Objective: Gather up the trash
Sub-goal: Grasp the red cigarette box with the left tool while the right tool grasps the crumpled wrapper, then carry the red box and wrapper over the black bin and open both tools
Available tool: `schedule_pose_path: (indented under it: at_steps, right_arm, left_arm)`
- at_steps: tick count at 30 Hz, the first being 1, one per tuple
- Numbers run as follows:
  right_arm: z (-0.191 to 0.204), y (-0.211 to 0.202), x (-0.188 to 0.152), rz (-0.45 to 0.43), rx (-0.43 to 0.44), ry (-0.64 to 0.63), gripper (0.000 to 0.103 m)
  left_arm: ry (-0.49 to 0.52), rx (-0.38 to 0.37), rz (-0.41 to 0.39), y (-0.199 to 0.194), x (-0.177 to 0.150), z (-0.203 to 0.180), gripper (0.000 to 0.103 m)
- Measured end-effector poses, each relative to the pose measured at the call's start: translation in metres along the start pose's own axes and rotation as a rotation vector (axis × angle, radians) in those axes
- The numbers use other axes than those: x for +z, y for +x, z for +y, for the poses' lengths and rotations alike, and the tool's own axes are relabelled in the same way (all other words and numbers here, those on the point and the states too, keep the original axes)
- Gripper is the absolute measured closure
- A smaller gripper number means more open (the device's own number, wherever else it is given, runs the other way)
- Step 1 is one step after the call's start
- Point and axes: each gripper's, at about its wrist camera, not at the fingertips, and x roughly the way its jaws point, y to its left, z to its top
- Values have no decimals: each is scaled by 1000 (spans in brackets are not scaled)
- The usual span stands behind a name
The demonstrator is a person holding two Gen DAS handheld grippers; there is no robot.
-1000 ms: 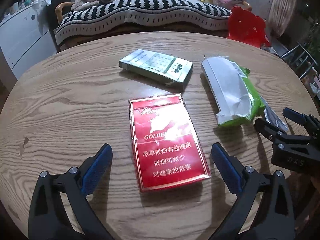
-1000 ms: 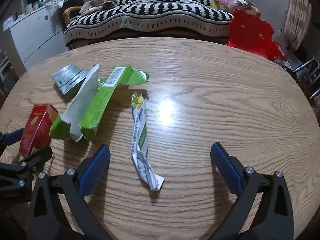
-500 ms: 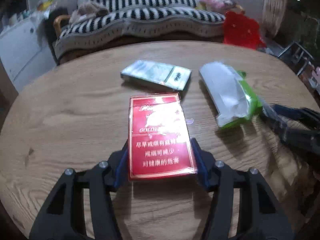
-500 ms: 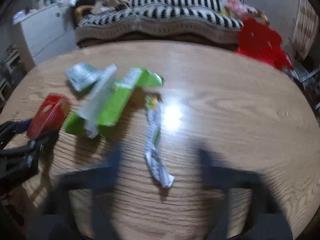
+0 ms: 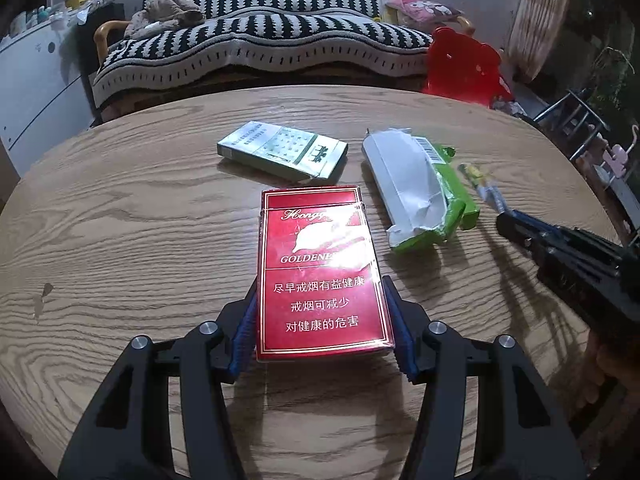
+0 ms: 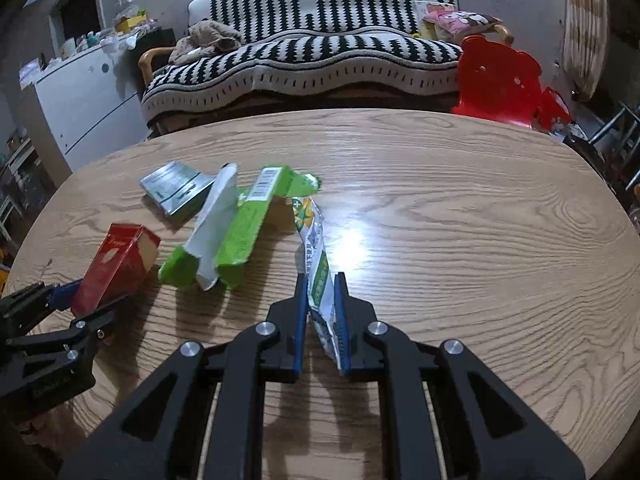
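L gripper [image 5: 322, 322]: jaws have just been closing; blue pads now press both long sides of the red cigarette pack [image 5: 320, 264], roughly half-open span. The pack's near end is between the pads and its far end points away across the table. In the right wrist view the pack's far end tilts up off the wood; its near end is hidden by the gripper.

R gripper [image 6: 322, 312]: jaws have just been closing, now nearly shut, pinching the crumpled green-and-white wrapper [image 6: 316, 264]. The wrapper stands on edge between the pads, and its far end trails onto the table surface toward the green carton.

Round wooden table [image 6: 460, 240]: oak-grain top with a bright glare spot just right of the wrapper.

Mid-table: torn green carton [image 5: 424, 188], flattened, white inner face up, barcode at the far end. It lies between the red pack and the wrapper, apart from both.

Beyond the red pack: green-and-silver cigarette pack [image 5: 282, 151], lying flat, apart from the red pack and near the carton's far end.

Beyond the table: sofa with black-and-white striped cover [image 5: 260, 44], a brown cloth heap at its L end, a pink cushion at its R end. Red plastic chair [image 6: 500, 80] at the table's far R edge. White cabinet [image 6: 84, 96] at L with clutter on top; items too small to ID.
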Motion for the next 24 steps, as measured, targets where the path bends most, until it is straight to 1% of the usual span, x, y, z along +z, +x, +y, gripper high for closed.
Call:
schedule_pose_path:
  at_steps: [5, 7, 9, 11, 12, 14, 16, 17, 21, 22, 23, 24]
  right_arm:
    - [3, 4, 0, 20, 20, 2, 89]
    - [1, -5, 1, -3, 16, 2, 89]
    - [-4, -20, 0, -32, 5, 17, 89]
    - [-10, -37, -2, -59, -2, 46, 89]
    - [-15, -51, -4, -77, 0, 63, 89]
    - [-25, -83, -13, -113, -2, 82, 89]
    - [-37, -109, -21, -129, -34, 80, 89]
    - [-48, -129, -26, -143, -59, 89, 89]
    - [-96, -192, -42, -190, -102, 165, 89]
    - [-106, -207, -48, -201, -117, 178, 89]
    - [-120, -226, -56, -214, -138, 196, 89]
    - [-130, -238, -64, -221, -150, 208, 89]
  left_arm:
    - [10, -10, -26, -14, 2, -13, 48]
    - [21, -19, -40, -20, 1, -19, 48]
    - [10, -30, -56, -26, -1, -26, 48]
    - [6, -50, -51, -29, -3, -37, 48]
    - [19, -69, -44, -33, -5, -47, 48]
    - [56, -85, -55, -44, -8, -68, 48]
    - [83, -116, -76, -63, -10, -94, 48]
    - [97, -133, -84, -72, -11, -106, 48]
    - [187, -199, -122, -111, -21, -166, 48]
    - [202, -216, -125, -119, -24, -179, 48]
    - [215, -248, -120, -128, -29, -198, 48]
    - [223, -266, -112, -130, -31, -207, 48]
